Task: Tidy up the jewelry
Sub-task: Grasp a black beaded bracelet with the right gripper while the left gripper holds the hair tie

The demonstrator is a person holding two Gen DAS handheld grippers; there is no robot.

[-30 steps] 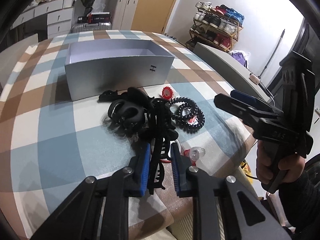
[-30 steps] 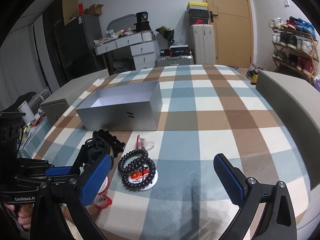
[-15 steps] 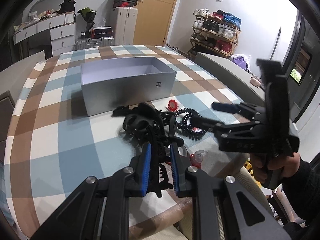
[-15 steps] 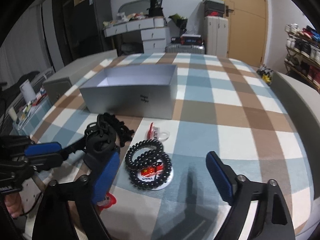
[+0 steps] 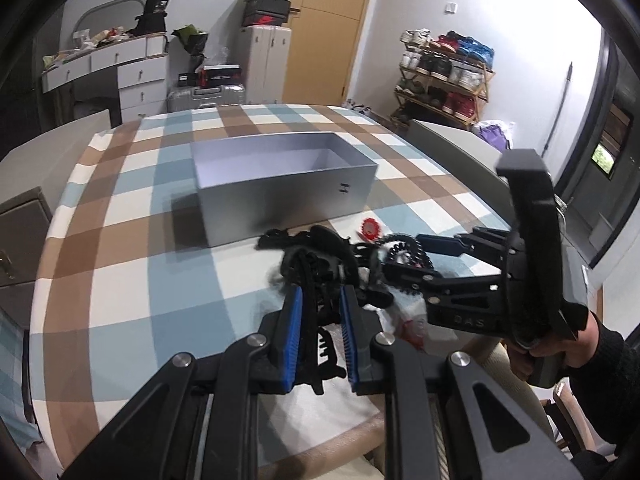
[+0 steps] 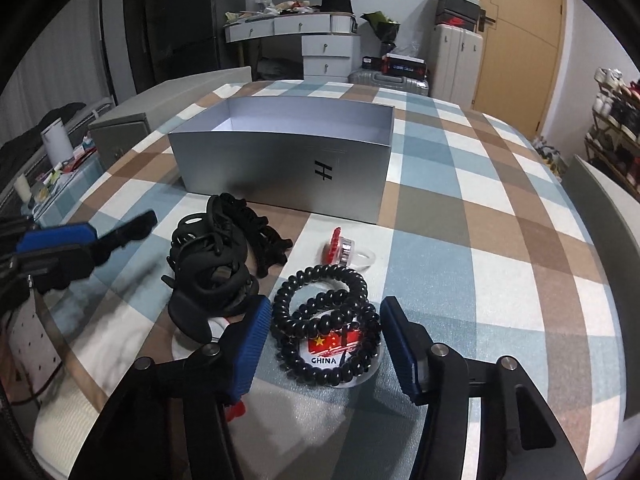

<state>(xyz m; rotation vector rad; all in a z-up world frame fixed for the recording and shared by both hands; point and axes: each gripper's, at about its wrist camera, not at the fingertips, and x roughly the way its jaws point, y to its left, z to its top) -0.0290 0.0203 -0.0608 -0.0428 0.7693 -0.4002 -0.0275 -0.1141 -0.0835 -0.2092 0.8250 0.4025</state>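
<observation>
An open silver box [image 5: 280,196] [image 6: 288,168] stands on the checked table. In front of it lies a pile of black hair claws [image 6: 216,256], two black spiral hair ties [image 6: 324,316] on a clear China-flag badge [image 6: 332,354], and a red-and-clear ring [image 6: 344,250]. My left gripper [image 5: 320,332] is shut on a black hair claw [image 5: 316,312] at the near table edge. My right gripper [image 6: 324,344] is open, its blue pads either side of the spiral ties; it also shows in the left wrist view [image 5: 424,260].
The checked tablecloth [image 6: 480,240] runs to the table's near edge. Grey cabinets [image 6: 120,136] stand at the left and a grey chair back [image 6: 600,216] at the right. Drawers, suitcases and a shoe rack [image 5: 444,76] stand behind.
My right gripper has moved forward and down until its open pads straddle the spiral ties. My left gripper closed on the black hair claw and still holds it.
</observation>
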